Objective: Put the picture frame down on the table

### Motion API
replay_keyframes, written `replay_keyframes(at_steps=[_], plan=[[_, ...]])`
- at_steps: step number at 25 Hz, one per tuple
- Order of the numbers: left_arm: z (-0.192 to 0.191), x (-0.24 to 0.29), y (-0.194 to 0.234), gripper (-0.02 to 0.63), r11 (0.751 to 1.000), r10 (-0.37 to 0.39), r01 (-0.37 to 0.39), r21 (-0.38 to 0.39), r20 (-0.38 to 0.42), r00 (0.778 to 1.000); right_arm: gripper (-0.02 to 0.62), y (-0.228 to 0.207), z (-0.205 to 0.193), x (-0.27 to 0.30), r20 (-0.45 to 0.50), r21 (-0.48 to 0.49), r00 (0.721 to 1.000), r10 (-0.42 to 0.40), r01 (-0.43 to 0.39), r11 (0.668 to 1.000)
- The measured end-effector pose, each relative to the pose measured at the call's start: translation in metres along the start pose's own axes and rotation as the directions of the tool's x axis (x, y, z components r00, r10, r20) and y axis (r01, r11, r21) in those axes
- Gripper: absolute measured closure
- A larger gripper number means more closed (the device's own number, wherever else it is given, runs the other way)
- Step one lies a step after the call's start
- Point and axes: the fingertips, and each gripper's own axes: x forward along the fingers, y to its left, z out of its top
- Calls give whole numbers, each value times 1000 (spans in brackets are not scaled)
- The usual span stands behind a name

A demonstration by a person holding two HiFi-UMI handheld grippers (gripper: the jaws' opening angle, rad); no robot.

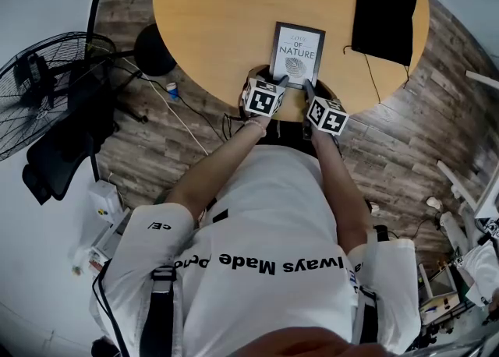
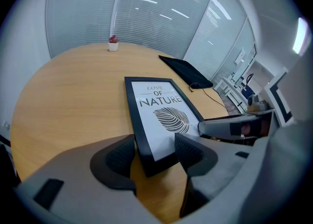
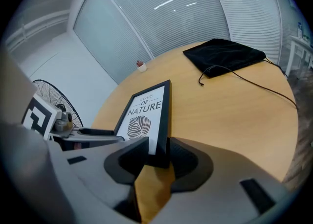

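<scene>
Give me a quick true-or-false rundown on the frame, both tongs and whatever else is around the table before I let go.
1. The picture frame faces up, its "LOVE OF NATURE" print showing. True.
2. Only the right tongs grip the frame. False: the left tongs also have a near corner of it between their jaws.
3. The black pouch lies on top of the frame. False: it lies apart from the frame, farther right on the table.
4. A small potted plant stands near the table's far edge. True.
5. The fan stands on the table. False: it stands on the floor to the table's left.
</scene>
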Motion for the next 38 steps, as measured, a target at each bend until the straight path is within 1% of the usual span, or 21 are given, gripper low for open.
replay_keyframes(at_steps=[8, 16, 20, 24, 28, 31, 38], plan=[[2, -1, -1, 364, 1000, -5, 5, 8, 10, 1000, 462, -1, 0, -1, -3, 0, 1000, 1, -1, 1000], [2, -4, 1, 364, 1000, -5, 5, 25, 10, 1000, 448, -1, 3, -3, 5, -48, 1000, 3, -2, 999], [12, -11, 0, 364, 999, -15, 13, 46, 43, 999, 448, 0, 10, -7, 26, -64, 1000, 7, -5, 998], [19, -16, 0, 364, 999, -15, 13, 36, 69, 998, 448, 4, 23, -13, 54, -96, 998, 13, -7, 995], [31, -26, -6, 368, 999, -33, 30, 35, 100, 994, 451, 11, 37, -22, 85, -141, 996, 38, -26, 990], [43, -36, -10, 389, 998, -44, 39, 43, 126, 991, 470, 18, 49, -30, 110, -197, 993, 53, -30, 980], [69, -65, -14, 442, 997, -65, 54, 60, 203, 977, 496, 33, 77, -53, 164, -286, 982, 98, -48, 957]])
